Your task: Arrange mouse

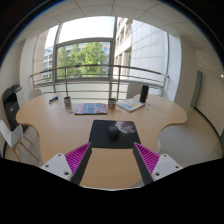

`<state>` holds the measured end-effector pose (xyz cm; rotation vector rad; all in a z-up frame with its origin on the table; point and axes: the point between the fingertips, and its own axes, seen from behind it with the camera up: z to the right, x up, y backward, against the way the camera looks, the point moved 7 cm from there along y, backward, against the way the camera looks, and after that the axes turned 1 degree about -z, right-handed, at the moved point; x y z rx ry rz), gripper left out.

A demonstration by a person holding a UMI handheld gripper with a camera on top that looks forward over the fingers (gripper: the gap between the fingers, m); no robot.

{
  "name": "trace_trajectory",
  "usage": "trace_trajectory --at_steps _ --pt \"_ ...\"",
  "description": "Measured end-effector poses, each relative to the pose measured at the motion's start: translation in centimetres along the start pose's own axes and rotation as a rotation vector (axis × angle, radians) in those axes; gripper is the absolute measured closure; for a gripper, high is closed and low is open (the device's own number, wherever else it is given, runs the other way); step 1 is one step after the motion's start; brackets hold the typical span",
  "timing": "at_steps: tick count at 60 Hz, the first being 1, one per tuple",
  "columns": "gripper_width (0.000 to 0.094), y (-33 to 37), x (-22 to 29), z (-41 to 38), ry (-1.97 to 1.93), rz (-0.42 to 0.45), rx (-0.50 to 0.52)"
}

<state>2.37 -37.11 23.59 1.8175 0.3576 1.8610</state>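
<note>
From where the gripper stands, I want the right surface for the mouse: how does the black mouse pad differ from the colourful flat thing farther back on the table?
The black mouse pad lies just ahead of the open gripper; the colourful flat item lies farther back, nearer the windows. The mouse pad is dark and looks larger; the flat item is bright and multicoloured. The mouse sits on the mouse pad, while the colourful item carries nothing. Both lie flat on the wooden table.

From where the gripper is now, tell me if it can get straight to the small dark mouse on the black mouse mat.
Probably yes. The gripper is open, and the small dark mouse sits on the black mouse mat just ahead of the fingers, with only bare wooden table between.
</note>
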Motion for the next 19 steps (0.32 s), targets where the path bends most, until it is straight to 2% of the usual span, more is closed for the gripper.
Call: trace_trajectory --at_steps 19 --pt "0.0091 4.4 -2.4 -0.4 0.008 -0.012 -0.011"
